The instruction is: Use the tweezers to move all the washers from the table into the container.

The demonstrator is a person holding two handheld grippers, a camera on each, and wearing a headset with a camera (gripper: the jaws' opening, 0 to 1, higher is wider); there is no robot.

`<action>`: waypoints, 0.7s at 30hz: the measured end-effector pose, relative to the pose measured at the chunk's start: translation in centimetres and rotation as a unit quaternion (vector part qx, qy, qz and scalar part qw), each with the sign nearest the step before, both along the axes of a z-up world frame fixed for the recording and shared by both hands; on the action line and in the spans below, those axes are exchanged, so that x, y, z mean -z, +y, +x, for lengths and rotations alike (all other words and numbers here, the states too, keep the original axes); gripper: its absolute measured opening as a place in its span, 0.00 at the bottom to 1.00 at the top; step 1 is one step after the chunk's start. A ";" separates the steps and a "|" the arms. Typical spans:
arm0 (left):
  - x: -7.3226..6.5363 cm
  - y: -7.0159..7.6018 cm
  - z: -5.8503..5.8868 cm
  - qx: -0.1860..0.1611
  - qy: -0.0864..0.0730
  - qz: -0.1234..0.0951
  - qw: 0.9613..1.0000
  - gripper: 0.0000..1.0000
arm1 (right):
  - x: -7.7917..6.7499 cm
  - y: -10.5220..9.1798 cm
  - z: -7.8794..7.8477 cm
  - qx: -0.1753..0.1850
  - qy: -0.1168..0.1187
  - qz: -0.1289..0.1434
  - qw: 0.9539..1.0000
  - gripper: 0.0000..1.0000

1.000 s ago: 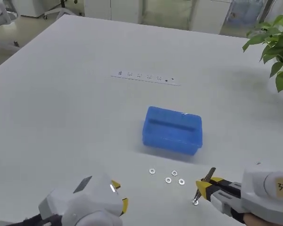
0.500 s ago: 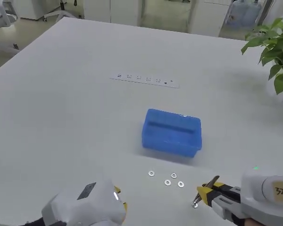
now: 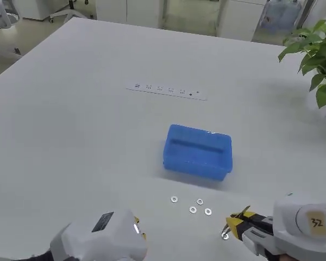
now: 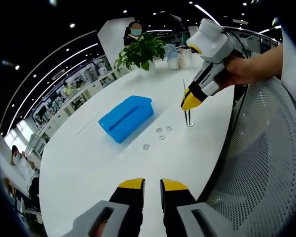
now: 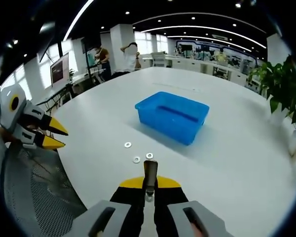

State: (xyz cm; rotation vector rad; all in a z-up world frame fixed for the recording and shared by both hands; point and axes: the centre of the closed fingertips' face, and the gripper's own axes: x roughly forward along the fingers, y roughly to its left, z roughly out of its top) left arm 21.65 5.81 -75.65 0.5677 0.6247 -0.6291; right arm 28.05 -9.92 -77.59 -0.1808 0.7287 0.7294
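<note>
My right gripper [image 3: 236, 223] is shut on metal tweezers [image 5: 149, 173] near the table's front right. The tweezers' tip [image 4: 188, 118] rests at a lone washer [image 3: 225, 235] on the table; I cannot tell whether it is pinched. Several more washers [image 3: 193, 210] lie loose just in front of the blue container [image 3: 198, 151], and the right gripper view shows these washers [image 5: 136, 159] ahead of the jaws. My left gripper [image 4: 152, 185] hovers at the front left with its jaws a narrow gap apart and nothing between them. It stays well short of the washers [image 4: 159, 130].
A white power strip [image 3: 167, 91] lies beyond the container. A potted plant [image 3: 315, 51] stands at the far right edge. A mesh chair back [image 4: 266, 163] is close behind the table's front edge. People stand far off in the room.
My right gripper has drawn back toward the front edge and the tweezers lean lower, tip still at the lone washer. The left gripper has also slid back a little.
</note>
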 end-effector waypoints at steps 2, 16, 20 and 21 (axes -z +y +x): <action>-0.1 0.1 0.1 -0.002 -0.001 -0.001 1.000 0.09 | 0.0 -0.1 0.1 0.005 0.005 0.007 1.000 0.02; -7.4 -7.8 4.8 0.059 -0.018 -0.163 0.985 0.10 | -0.1 0.0 -0.1 0.007 0.002 0.013 1.000 0.02; -7.9 -10.7 5.6 0.103 -0.019 -0.161 0.981 0.12 | -0.1 0.1 -0.1 0.004 -0.002 0.010 1.000 0.02; -7.8 -11.6 5.6 0.116 -0.013 -0.159 0.980 0.13 | -0.1 0.1 -0.1 0.004 -0.002 0.010 1.000 0.02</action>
